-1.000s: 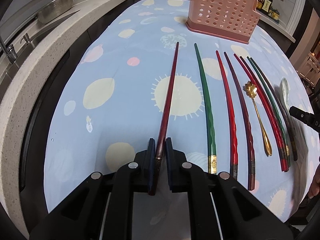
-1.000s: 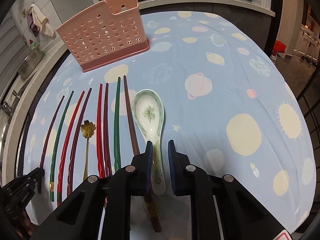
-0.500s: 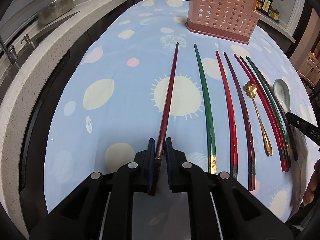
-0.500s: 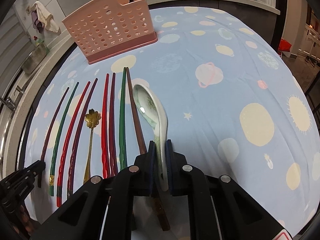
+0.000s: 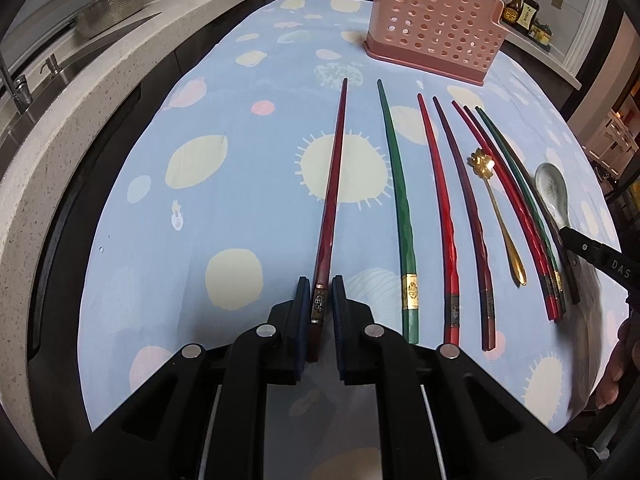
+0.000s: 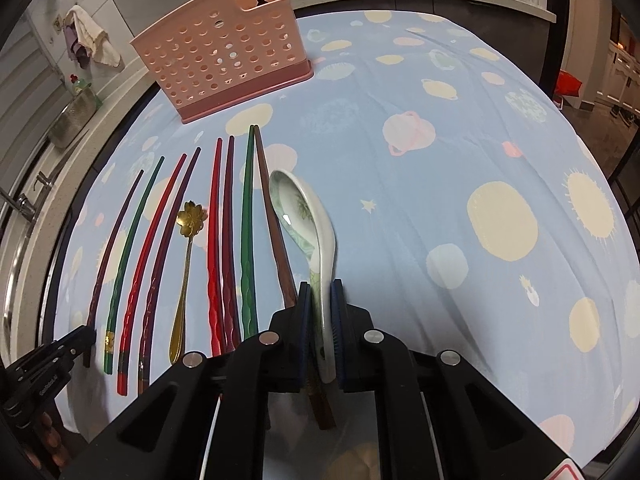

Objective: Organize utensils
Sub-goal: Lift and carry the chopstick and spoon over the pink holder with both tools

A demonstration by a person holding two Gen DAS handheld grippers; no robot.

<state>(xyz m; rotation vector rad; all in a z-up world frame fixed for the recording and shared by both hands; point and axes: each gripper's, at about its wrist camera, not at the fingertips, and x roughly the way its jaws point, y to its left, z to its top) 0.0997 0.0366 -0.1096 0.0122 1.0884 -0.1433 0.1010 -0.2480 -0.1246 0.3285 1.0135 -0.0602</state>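
Left gripper (image 5: 320, 300) clamped on a dark red chopstick (image 5: 334, 184) lying leftmost on the tablecloth (image 5: 240, 92), other chopsticks (image 5: 400, 200) and gold spoon (image 5: 494, 208) alongside, right gripper (image 6: 320, 304) pinching the ceramic spoon (image 6: 308, 224) handle, pink perforated holder (image 6: 224, 60) upright beyond, contents unclear.

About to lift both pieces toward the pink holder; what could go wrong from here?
1. The left gripper pinches the dark red chopstick at its very end, so it may swing or slip.
2. The right gripper holds the ceramic spoon on edge by its glazed handle; it could twist out.
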